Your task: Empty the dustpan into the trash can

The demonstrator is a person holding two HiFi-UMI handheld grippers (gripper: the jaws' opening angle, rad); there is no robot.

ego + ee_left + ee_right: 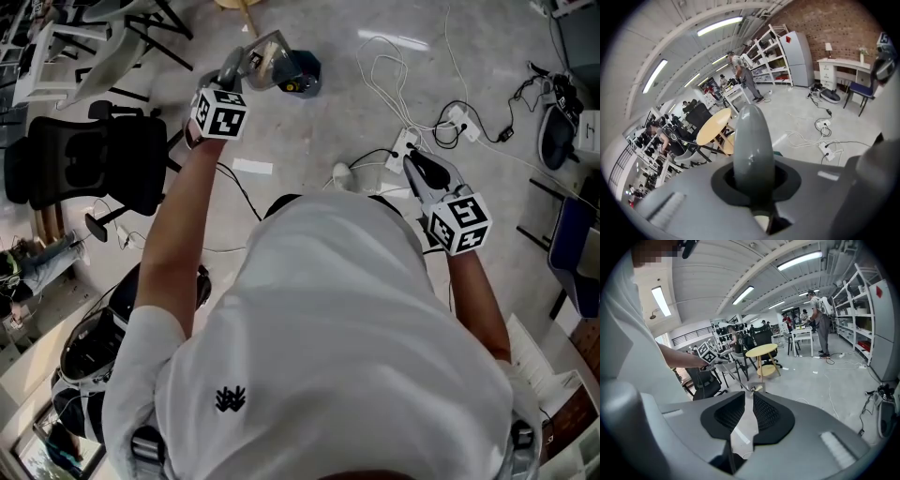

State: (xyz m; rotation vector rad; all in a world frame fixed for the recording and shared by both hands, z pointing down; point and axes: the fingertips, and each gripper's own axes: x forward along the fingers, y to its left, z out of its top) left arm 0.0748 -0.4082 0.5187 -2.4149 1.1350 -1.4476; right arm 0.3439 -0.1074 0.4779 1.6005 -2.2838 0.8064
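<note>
In the head view my left gripper [234, 73] is stretched out ahead at the upper left, shut on the grey handle [231, 67] of the dustpan [271, 54]. The dustpan is tilted over a dark blue trash can [304, 74] on the floor. That handle [750, 149] fills the space between the jaws in the left gripper view. My right gripper [420, 167] is held lower at the right, black jaws close together and holding nothing. Past its jaws [746, 396], the right gripper view shows the dustpan [753, 389] small and far off.
White cables and power strips [410, 141] lie on the concrete floor ahead. A black office chair [86, 164] stands at the left, and a blue chair [572, 246] at the right edge. A round yellow table [762, 351], shelving [868, 310] and people stand further off.
</note>
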